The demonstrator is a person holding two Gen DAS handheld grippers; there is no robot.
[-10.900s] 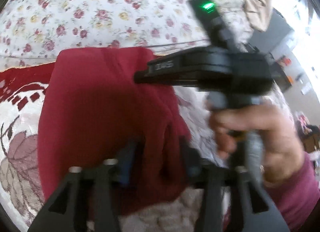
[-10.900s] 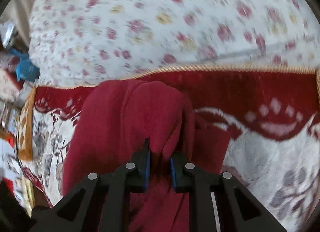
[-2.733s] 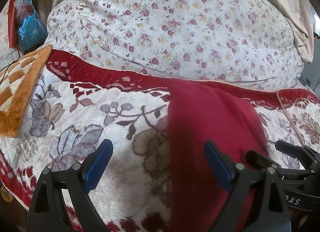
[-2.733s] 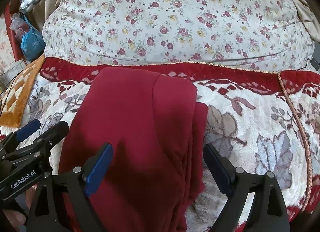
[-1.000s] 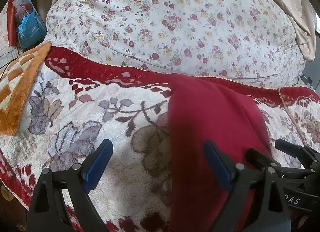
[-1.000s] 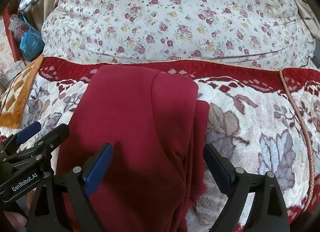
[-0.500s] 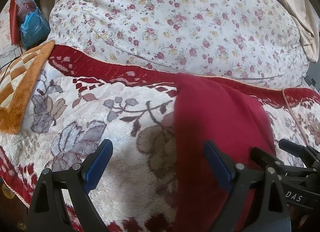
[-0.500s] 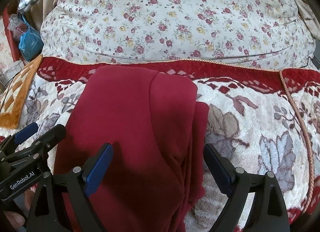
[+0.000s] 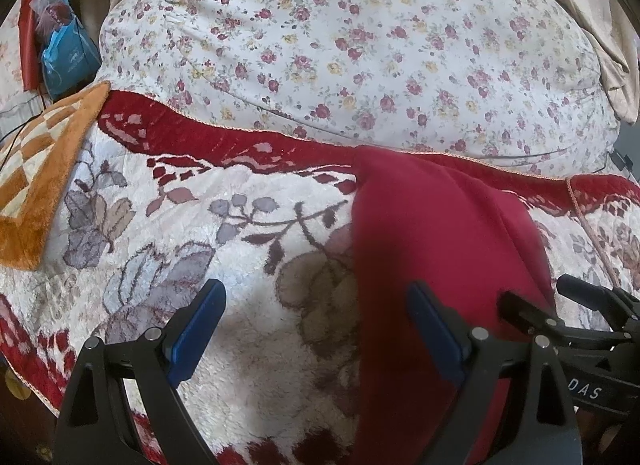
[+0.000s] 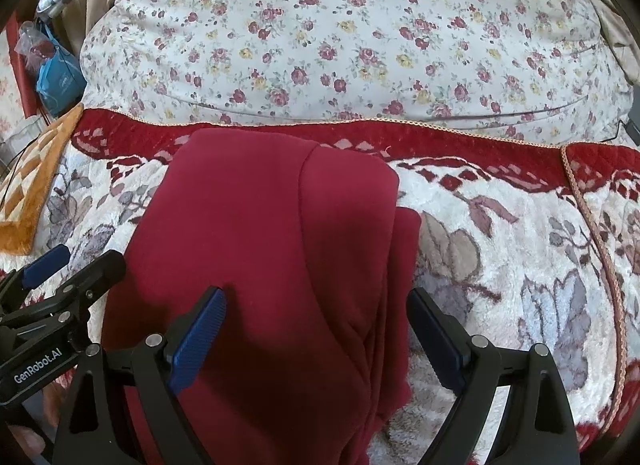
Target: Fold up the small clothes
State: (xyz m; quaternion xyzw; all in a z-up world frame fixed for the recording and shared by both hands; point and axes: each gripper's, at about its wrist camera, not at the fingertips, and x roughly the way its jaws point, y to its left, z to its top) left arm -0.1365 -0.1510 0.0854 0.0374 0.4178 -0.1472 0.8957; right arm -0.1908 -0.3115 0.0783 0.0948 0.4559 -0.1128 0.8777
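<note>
A dark red garment point(image 10: 272, 249) lies folded flat on the plush blanket, its folded layers stacked along the right side; it also shows in the left wrist view point(image 9: 432, 249). My right gripper point(image 10: 316, 329) is open and empty, its blue pads hovering over the garment's near part. My left gripper point(image 9: 316, 329) is open and empty over the blanket, just left of the garment's left edge. Each gripper shows at the edge of the other's view.
A white plush blanket with leaf pattern and red border point(image 10: 520, 265) covers the bed. A large floral pillow point(image 10: 340, 33) lies behind it. An orange checkered mat point(image 9: 36, 169) is at the left, a blue bag point(image 9: 66, 57) beyond it.
Earlier both grippers were shut on bunched red fabric and lifting it. Now both are open and the garment lies folded flat. Over the last second the left gripper drifted slightly left.
</note>
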